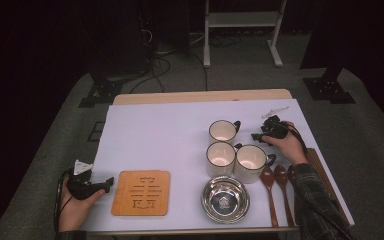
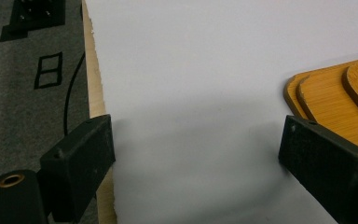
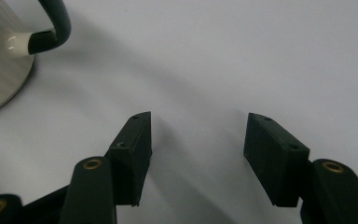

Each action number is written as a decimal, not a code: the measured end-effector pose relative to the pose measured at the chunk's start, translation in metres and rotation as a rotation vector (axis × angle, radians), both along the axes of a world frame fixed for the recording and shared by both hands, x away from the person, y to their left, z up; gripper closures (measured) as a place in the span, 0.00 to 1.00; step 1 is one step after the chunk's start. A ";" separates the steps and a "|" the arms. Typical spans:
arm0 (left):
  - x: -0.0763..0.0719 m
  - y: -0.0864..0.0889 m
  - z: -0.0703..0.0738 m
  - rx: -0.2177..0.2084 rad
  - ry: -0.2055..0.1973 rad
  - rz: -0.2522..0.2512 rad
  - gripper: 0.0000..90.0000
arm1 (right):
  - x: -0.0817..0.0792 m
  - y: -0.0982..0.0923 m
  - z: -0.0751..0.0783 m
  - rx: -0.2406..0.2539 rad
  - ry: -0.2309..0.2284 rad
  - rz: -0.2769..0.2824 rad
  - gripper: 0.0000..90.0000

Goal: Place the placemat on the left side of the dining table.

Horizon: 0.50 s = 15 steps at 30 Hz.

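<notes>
My left gripper (image 1: 107, 182) rests at the table's near left edge, open over bare white cover; in the left gripper view (image 2: 196, 154) nothing lies between its jaws. A bamboo trivet (image 1: 141, 193) (image 2: 335, 102) lies just right of it. My right gripper (image 1: 256, 136) hovers at the far right, pointing left toward three white mugs with dark rims (image 1: 223, 132) (image 1: 221, 157) (image 1: 251, 162). In the right gripper view (image 3: 198, 140) its jaws stand apart over the cover with nothing between them, and a mug (image 3: 0, 70) with its dark handle (image 3: 56, 28) is at the upper left.
A steel bowl (image 1: 225, 198) sits near the front edge below the mugs. Three wooden spoons (image 1: 270, 187) lie to its right, under the right forearm. A small clear object (image 1: 275, 111) lies behind the right gripper. The white cover (image 1: 165, 135) spans the table.
</notes>
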<state>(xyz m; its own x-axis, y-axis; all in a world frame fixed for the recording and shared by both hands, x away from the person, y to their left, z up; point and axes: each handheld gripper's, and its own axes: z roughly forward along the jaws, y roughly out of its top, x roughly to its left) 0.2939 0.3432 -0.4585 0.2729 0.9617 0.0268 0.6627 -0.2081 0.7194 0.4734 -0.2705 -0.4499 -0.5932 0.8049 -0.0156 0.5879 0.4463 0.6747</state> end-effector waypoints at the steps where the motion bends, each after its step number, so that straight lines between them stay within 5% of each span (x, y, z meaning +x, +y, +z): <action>1: 0.000 0.000 0.000 0.000 0.002 -0.001 0.11 | 0.000 -0.001 0.000 0.004 0.000 -0.003 0.46; 15: 0.000 0.000 0.000 0.000 0.004 -0.001 0.10 | -0.001 -0.014 0.009 0.067 0.029 -0.002 0.56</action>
